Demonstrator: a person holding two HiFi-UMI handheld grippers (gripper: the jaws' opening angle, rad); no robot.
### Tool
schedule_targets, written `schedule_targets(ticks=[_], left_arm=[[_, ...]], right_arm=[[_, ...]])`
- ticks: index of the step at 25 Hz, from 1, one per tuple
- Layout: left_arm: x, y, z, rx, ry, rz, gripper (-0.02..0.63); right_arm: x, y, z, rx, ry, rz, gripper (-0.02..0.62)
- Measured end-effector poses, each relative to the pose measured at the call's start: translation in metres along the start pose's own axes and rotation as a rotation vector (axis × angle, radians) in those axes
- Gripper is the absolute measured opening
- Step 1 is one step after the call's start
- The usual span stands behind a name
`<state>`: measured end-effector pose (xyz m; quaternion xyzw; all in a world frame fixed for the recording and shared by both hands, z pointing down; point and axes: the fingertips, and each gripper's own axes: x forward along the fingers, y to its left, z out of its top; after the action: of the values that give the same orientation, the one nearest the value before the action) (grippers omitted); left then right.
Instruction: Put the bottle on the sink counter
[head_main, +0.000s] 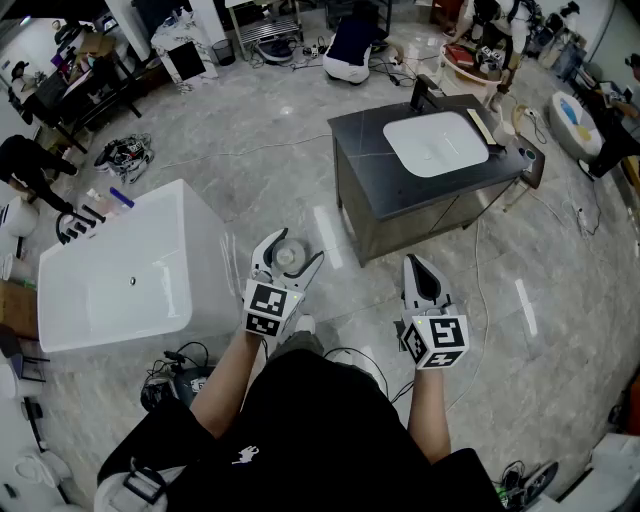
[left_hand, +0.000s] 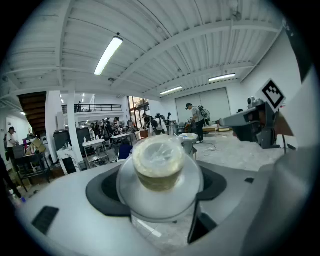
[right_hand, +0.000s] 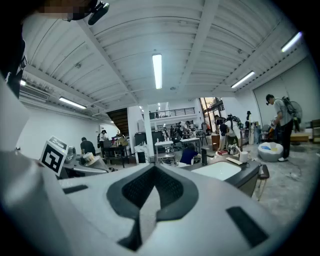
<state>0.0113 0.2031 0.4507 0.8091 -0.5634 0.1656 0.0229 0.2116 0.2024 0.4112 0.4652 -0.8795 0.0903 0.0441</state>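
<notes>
Standing upright, cap up, bottle (left_hand: 159, 162) sits in left gripper (head_main: 292, 251).

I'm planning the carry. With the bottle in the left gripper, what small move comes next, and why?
Probably step the left gripper forward and rightward toward the sink counter: it grips the bottle, which is over the floor, short of the counter's dark top. The right gripper is shut and empty.

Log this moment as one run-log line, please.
left gripper: shut on bottle | right gripper: shut, empty | bottle: not yet on sink counter
</notes>
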Motion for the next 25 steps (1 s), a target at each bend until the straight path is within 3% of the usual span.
schedule_targets(ticks=[15, 25], left_arm=[[-0.026, -0.006, -0.008, 0.025, 0.032, 0.008, 0.336], [-0.023, 0.032, -0.019, 0.002, 0.042, 0.006, 0.336]], right_arm=[[-0.001, 0.023, -0.014, 0.054, 0.012, 0.063, 0.002], [0.035, 0.05, -0.002, 0.016, 0.014, 0.082, 0.002]])
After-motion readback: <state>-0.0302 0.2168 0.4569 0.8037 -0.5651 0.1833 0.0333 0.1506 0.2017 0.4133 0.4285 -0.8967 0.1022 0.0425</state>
